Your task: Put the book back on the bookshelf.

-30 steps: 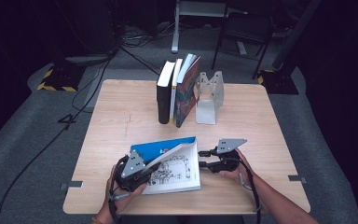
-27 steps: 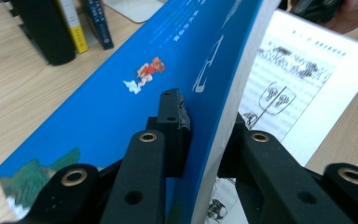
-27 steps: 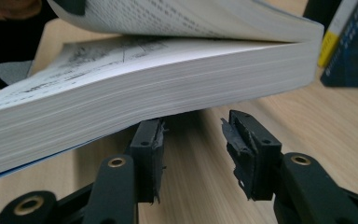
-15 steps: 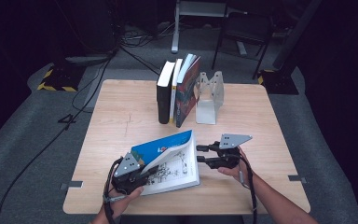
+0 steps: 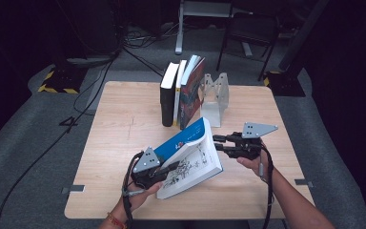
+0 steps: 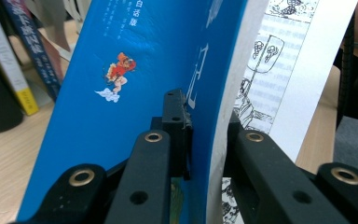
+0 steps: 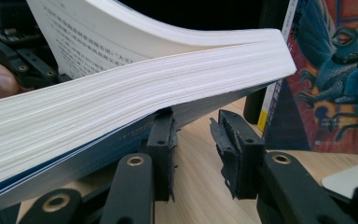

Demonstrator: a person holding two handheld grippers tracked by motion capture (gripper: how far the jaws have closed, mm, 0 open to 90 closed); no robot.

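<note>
**Gripping a blue paperback, tilted up off the table**

Standing by the wooden table [image 5: 124, 124], I see the blue book [image 5: 190, 152] raised at a slant on the near side of the row of upright books [image 5: 181, 93], its blue cover facing up and away, its page block and a printed white page turned toward the person. The left gripper [image 5: 164, 169] is clamped on the book's near-left edge; in the left gripper view the jaws press the blue cover [image 6: 135, 88] on one side and the pages on the other.

The right gripper [image 5: 221, 144] sits just right of the book, nearer than the metal bookend [image 5: 215, 98] that stands beside the row. Its jaws are apart. In the right gripper view the book's lower corner [image 7: 177, 112] hangs over one jaw, bare tabletop showing between the two; whether that jaw touches the cover I cannot tell. A dragon-cover book [image 7: 335, 70] stands beyond.
</note>
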